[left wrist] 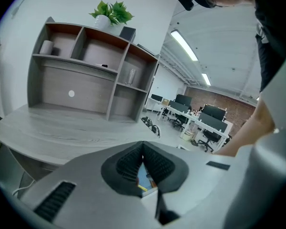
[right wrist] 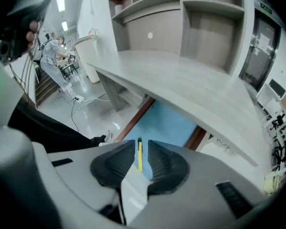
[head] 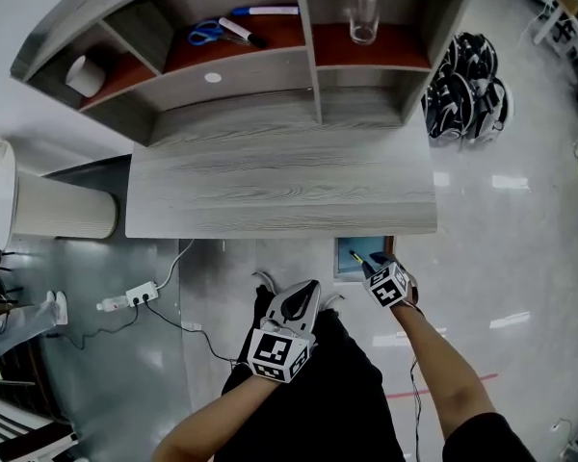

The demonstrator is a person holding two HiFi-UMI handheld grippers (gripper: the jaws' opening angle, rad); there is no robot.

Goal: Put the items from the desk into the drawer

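My left tongs point(left wrist: 143, 149) are shut and empty. Right tongs point(right wrist: 141, 144) sit slightly apart, not pinching the pen point(right wrist: 139, 159) over the drawer point(right wrist: 167, 123). I might clip the desk point(right wrist: 190, 87) lifting out.

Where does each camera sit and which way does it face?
Head view: on the head, steeply down at desk, shelf unit; both forearms, left gripper, right gripper.
Left gripper view: on that gripper, across the desk toward the shelf unit; its shut fingers, a forearm.
Right gripper view: on that gripper, down into the drawer; its parted fingers.
Shared: head and right gripper views show the drawer's yellow pen.
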